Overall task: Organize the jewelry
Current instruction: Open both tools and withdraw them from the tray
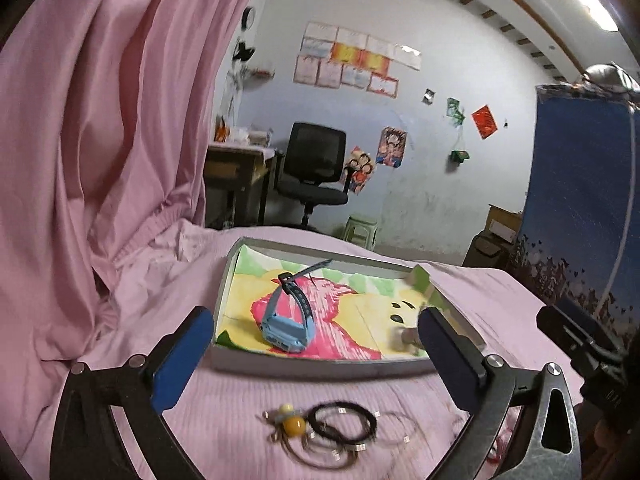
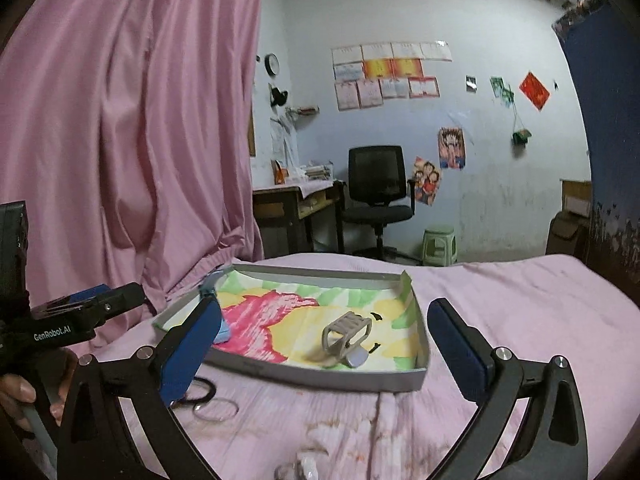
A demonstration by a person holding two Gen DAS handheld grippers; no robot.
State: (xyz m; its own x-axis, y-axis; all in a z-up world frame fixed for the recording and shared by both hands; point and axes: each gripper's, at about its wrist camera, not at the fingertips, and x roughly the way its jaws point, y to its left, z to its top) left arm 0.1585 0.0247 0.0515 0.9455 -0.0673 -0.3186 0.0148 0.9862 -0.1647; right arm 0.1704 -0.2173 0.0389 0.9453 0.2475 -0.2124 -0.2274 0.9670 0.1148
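Note:
A shallow grey tray [image 1: 320,366] with a colourful drawing inside lies on the pink bed. A light blue watch [image 1: 286,330] rests in its left part, and a grey watch [image 2: 346,338] lies in its right part. Dark hair ties and thin bangles with a yellow bead [image 1: 326,430] sit on the sheet in front of the tray. My left gripper [image 1: 316,344] hovers open above them, nothing between its fingers. My right gripper [image 2: 324,344] is open too, facing the tray [image 2: 320,378], empty. Hair ties [image 2: 202,394] lie by its left finger.
A pink curtain [image 1: 100,140] hangs at the left. A blue patterned cloth [image 1: 580,208] hangs at the right. Beyond the bed stand a black office chair [image 2: 376,192], a desk [image 2: 288,208] and a green stool [image 2: 440,246]. A small pale object [image 2: 306,468] lies near the bed's front.

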